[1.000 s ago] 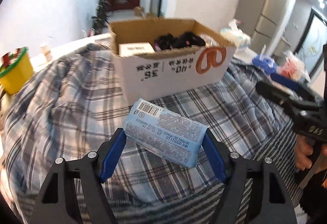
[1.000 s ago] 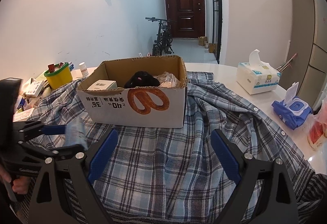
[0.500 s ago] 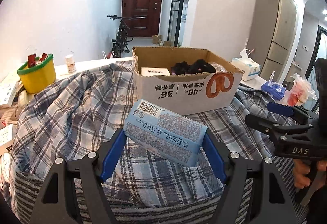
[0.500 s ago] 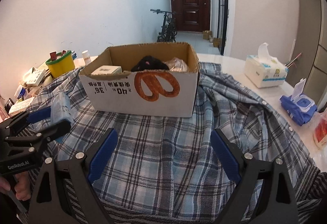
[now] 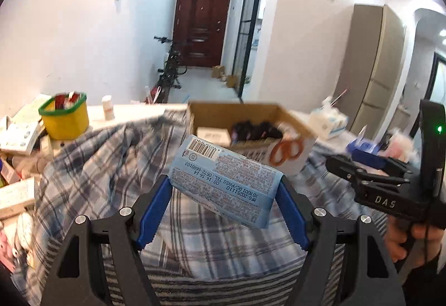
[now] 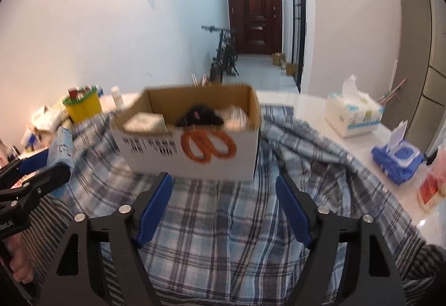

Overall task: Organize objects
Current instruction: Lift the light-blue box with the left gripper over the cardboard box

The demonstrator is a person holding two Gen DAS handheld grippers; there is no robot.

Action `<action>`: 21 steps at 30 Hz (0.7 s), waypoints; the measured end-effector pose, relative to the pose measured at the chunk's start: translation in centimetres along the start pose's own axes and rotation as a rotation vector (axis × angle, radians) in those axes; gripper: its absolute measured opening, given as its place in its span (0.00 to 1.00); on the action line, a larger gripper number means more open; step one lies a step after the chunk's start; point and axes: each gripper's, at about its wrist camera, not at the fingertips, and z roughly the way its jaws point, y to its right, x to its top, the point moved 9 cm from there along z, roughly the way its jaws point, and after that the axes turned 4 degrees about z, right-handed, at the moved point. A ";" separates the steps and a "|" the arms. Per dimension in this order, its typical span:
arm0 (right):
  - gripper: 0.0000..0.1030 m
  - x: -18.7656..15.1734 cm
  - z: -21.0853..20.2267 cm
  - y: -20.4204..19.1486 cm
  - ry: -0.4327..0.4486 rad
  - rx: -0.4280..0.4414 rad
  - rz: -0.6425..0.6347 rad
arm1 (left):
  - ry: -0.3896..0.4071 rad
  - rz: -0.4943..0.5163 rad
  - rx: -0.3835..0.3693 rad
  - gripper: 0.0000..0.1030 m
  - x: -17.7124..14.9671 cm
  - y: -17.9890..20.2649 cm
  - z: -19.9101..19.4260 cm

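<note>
Cardboard box [image 6: 192, 144] rim open above | left claw [image 5: 224, 188] clamps blue packet [image 5: 223, 180] short of it | right claw [image 6: 224, 194] closing, empty, over plaid cloth [image 6: 223, 228]

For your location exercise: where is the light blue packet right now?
In the left wrist view, the light blue packet sits clamped in the left gripper, raised above the plaid shirt, in front of the cardboard box.

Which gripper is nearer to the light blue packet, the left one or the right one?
Left. The left gripper is clamped on the light blue packet. The right gripper is apart from it, over the plaid shirt; its jaws are closing with nothing between them.
</note>
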 end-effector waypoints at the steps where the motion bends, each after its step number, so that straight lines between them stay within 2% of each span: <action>1: 0.72 0.8 -0.8 -0.3 0.020 0.007 -0.004 | 0.016 0.004 0.004 0.75 0.9 0.1 -0.6; 4: 0.71 3.4 -3.2 -1.3 0.094 0.018 -0.032 | 0.078 0.022 0.019 0.75 4.2 0.6 -2.3; 6: 0.71 6.1 -5.4 -1.6 0.187 -0.030 -0.061 | 0.139 0.019 0.006 0.75 6.6 1.2 -4.0; 8: 0.71 8.6 -7.2 -1.8 0.264 -0.056 -0.062 | 0.219 0.029 -0.025 0.75 9.0 2.2 -6.3; 11: 0.71 12.3 -10.2 -2.3 0.353 -0.013 -0.035 | 0.357 0.092 0.003 0.75 12.9 3.7 -10.0; 15: 0.71 16.5 -13.5 -2.6 0.466 0.011 0.010 | 0.382 0.079 0.016 0.75 15.9 4.4 -11.2; 17: 0.71 18.1 -14.2 -2.2 0.502 0.022 0.075 | 0.407 0.087 0.015 0.75 16.8 4.8 -11.6; 19: 0.71 19.3 -14.2 -1.9 0.513 0.052 0.142 | 0.409 0.086 0.003 0.75 17.5 5.0 -11.5; 21: 0.71 20.1 -13.5 -2.2 0.503 0.064 0.141 | 0.399 0.086 -0.007 0.75 17.9 4.9 -10.7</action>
